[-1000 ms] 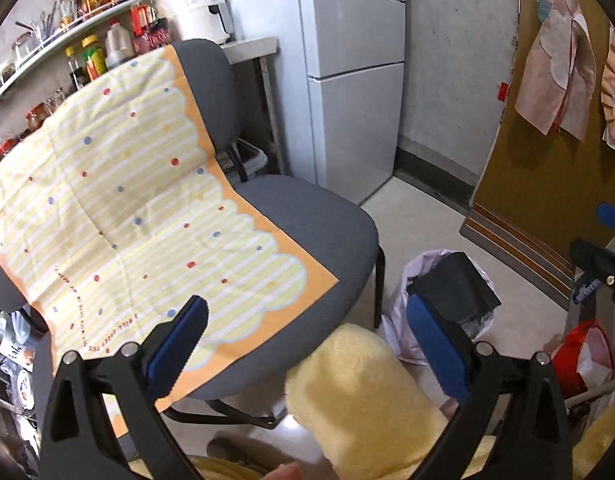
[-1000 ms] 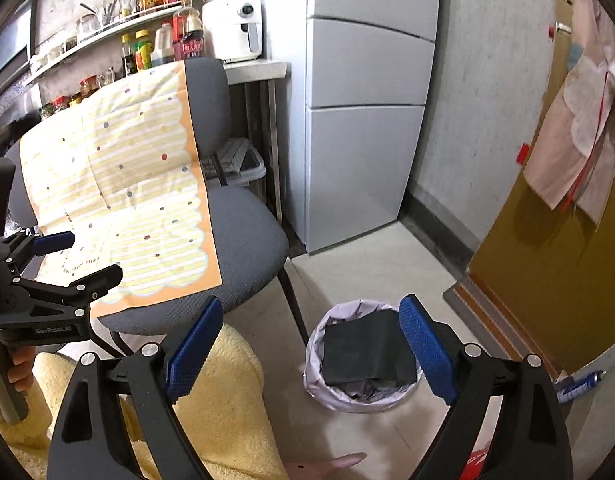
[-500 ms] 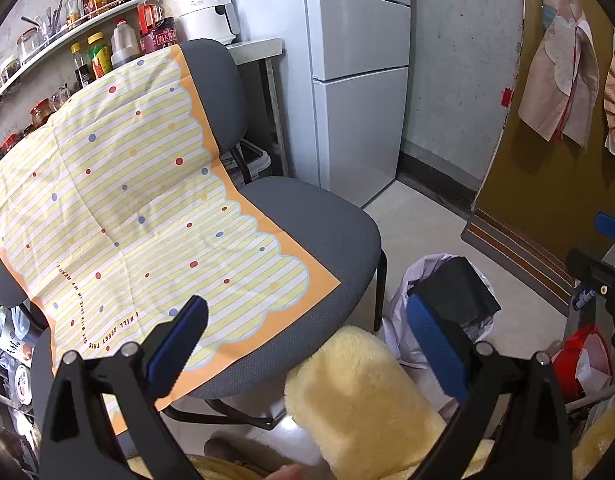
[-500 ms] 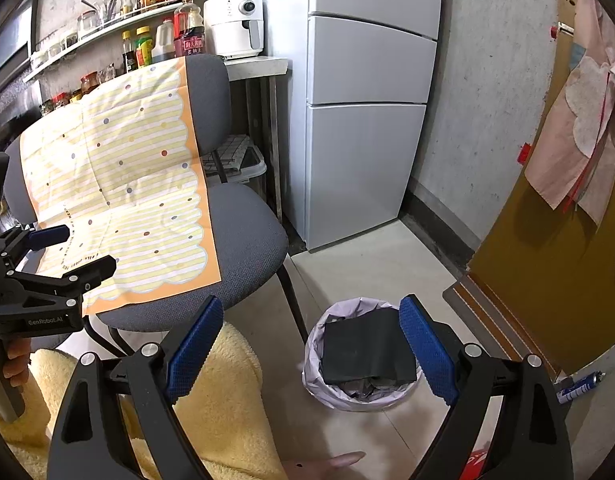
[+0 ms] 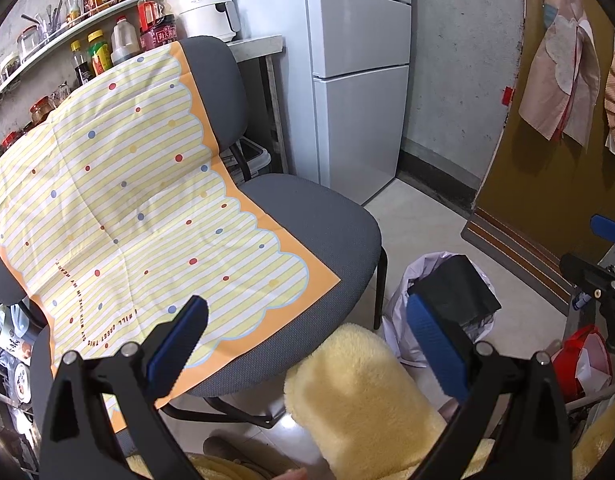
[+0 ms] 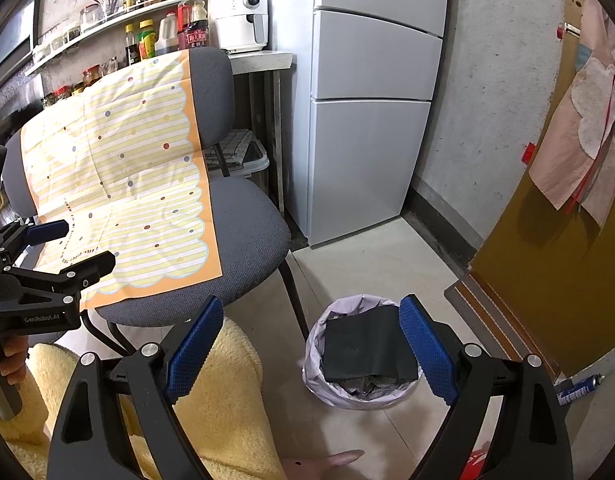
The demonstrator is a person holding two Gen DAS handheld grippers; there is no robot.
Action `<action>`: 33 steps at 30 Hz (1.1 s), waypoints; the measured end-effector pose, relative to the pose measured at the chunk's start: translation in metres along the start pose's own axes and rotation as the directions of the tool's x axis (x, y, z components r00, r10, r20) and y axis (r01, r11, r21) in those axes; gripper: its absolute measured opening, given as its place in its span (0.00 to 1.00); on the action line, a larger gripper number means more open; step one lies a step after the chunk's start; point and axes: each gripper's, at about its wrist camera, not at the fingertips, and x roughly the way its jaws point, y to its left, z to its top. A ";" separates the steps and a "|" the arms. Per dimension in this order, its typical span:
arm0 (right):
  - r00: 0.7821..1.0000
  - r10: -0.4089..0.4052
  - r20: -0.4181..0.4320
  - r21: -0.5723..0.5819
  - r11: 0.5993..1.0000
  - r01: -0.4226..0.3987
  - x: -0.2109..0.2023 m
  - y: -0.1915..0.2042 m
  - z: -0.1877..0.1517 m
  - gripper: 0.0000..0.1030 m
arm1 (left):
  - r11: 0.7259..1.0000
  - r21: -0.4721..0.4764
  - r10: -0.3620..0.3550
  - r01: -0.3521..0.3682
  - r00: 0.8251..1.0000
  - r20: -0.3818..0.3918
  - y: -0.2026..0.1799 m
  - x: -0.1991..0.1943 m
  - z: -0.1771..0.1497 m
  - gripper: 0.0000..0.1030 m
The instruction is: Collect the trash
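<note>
A small trash bin (image 6: 357, 354) lined with a pale lilac bag stands on the tiled floor right of the chair; a flat black sheet (image 6: 367, 346) lies across its top. The bin also shows in the left wrist view (image 5: 443, 300). My right gripper (image 6: 307, 344) is open and empty, held above the floor with the bin between its blue fingertips. My left gripper (image 5: 307, 338) is open and empty, over the chair's front edge and the person's yellow fleece knee. It also shows at the left of the right wrist view (image 6: 55, 248).
A grey office chair (image 5: 315, 232) carries a yellow striped paper sheet (image 5: 127, 208). A white fridge (image 6: 371, 92) stands behind. A shelf with bottles (image 6: 159, 36) and an air fryer (image 6: 237, 16) lines the back wall. A brown door (image 6: 567, 240) is right. A red container (image 5: 583, 360) sits by it.
Both grippers have drifted slightly, so the chair and fridge sit a little differently in view. Both stay open and empty. The bin has not moved.
</note>
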 end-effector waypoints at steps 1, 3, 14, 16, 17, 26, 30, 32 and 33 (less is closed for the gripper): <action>1.000 0.000 0.000 0.000 1.000 0.000 0.000 0.000 0.000 0.87 | 1.000 0.000 -0.001 0.001 1.000 0.000 0.000 0.000 0.000 0.94; 1.000 0.000 0.000 0.000 1.000 0.000 0.000 0.000 0.000 0.87 | 1.000 0.001 -0.004 0.004 1.000 -0.001 -0.001 0.001 -0.001 0.94; 1.000 -0.002 -0.002 0.000 1.000 0.002 0.001 0.001 -0.001 0.87 | 1.000 0.002 -0.007 0.007 1.000 -0.004 -0.004 0.001 -0.003 0.94; 1.000 -0.002 -0.001 -0.001 1.000 0.002 0.001 0.001 -0.001 0.87 | 1.000 0.002 -0.009 0.009 1.000 -0.004 -0.004 0.001 -0.003 0.94; 1.000 -0.002 -0.002 -0.001 1.000 0.002 0.001 0.001 -0.001 0.87 | 1.000 0.002 -0.009 0.009 1.000 -0.005 -0.005 0.000 -0.003 0.94; 1.000 -0.004 -0.006 -0.002 1.000 0.004 0.004 0.000 -0.005 0.87 | 1.000 -0.002 -0.013 0.013 1.000 -0.005 -0.005 0.001 -0.003 0.94; 1.000 -0.002 -0.006 -0.004 1.000 0.002 0.005 -0.001 -0.005 0.87 | 1.000 -0.001 -0.012 0.012 1.000 -0.003 -0.004 0.000 -0.003 0.94; 1.000 -0.003 -0.006 -0.005 1.000 0.003 0.005 -0.001 -0.007 0.87 | 1.000 0.000 -0.012 0.012 1.000 -0.003 -0.005 0.001 -0.003 0.94; 1.000 -0.005 -0.007 -0.003 1.000 0.005 0.005 0.000 -0.005 0.87 | 1.000 -0.001 -0.011 0.011 1.000 -0.004 -0.005 0.001 -0.003 0.94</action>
